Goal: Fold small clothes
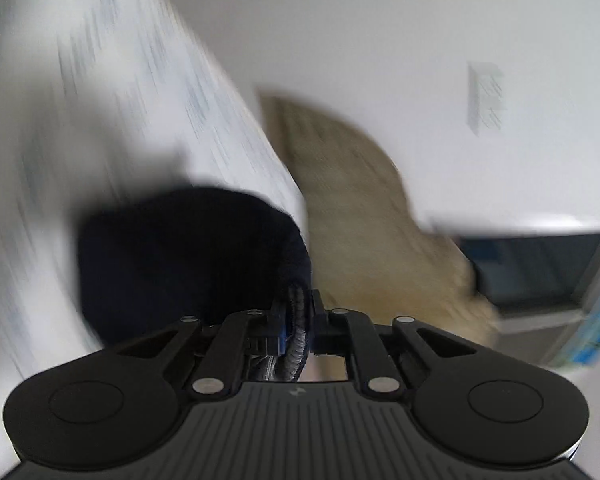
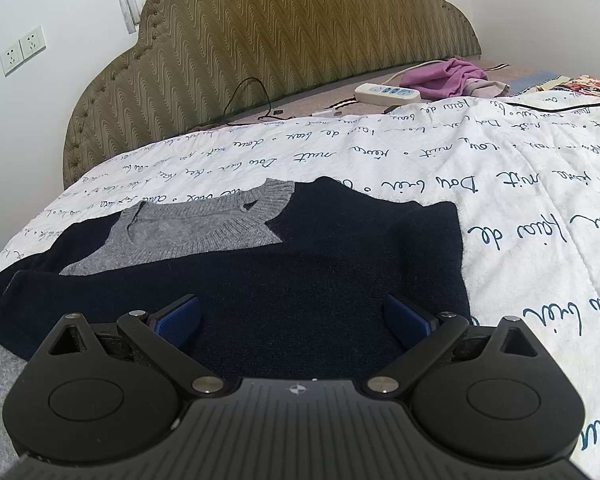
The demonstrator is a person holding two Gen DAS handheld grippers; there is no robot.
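Soft, limp knit sweater near the bed's edge: left gripper pinches its hem; right gripper gapes wide, empty.

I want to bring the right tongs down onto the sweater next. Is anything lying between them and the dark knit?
Nothing visible does. The right tongs stand open just above the navy sweater, with only its own fabric below. The power strip and purple cloth lie far off near the headboard.

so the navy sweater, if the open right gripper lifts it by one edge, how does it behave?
Probably floppy: the navy sweater is soft knit lying limp on the quilt, so it should drape and sag. Likely not slippery, since the ribbed knit in the left gripper looks held firmly. Its folded layers may slide apart.
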